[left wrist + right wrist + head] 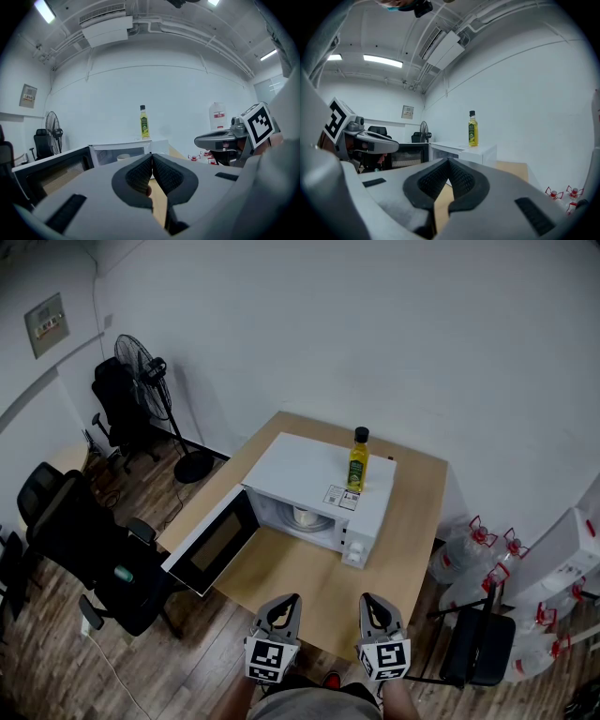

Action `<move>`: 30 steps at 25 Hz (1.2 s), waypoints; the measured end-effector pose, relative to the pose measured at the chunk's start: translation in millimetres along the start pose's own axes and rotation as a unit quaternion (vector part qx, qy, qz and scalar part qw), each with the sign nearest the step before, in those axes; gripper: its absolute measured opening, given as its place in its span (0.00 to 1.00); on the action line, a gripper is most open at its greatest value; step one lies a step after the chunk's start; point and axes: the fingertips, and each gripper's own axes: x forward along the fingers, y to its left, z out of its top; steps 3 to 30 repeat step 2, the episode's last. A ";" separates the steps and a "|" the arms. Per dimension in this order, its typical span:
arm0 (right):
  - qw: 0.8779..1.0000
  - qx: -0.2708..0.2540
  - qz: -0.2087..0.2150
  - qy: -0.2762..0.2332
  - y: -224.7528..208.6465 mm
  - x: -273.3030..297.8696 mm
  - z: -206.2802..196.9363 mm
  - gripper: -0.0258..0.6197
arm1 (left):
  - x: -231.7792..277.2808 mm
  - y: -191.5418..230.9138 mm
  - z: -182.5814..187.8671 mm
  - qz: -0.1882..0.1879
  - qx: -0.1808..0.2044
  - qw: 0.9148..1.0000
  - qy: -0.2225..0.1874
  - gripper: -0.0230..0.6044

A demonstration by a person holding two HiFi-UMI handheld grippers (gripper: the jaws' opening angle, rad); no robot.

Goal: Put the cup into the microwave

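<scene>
A white microwave [319, 486] stands on the wooden table [412, 512] with its door [214, 540] swung open to the left. Inside its cavity sits a pale cup [305, 517], also seen as the cup [123, 157] in the left gripper view. My left gripper [285, 601] and right gripper [369, 600] hover side by side at the table's near edge, well short of the microwave. Both are shut with pads touching and nothing between them, as the left gripper [152, 156] and right gripper [448, 161] views show.
A yellow oil bottle [357, 460] stands on top of the microwave. Black office chairs [89, 549] and a floor fan [150, 371] stand left of the table. Water jugs [478, 563] and a dark chair [478, 643] crowd the right side.
</scene>
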 end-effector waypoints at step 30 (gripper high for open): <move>1.000 0.000 0.000 0.000 0.0 -0.2 0.3 0.07 | -0.2 -0.3 0.1 0.000 0.000 1.000 0.000 0.07</move>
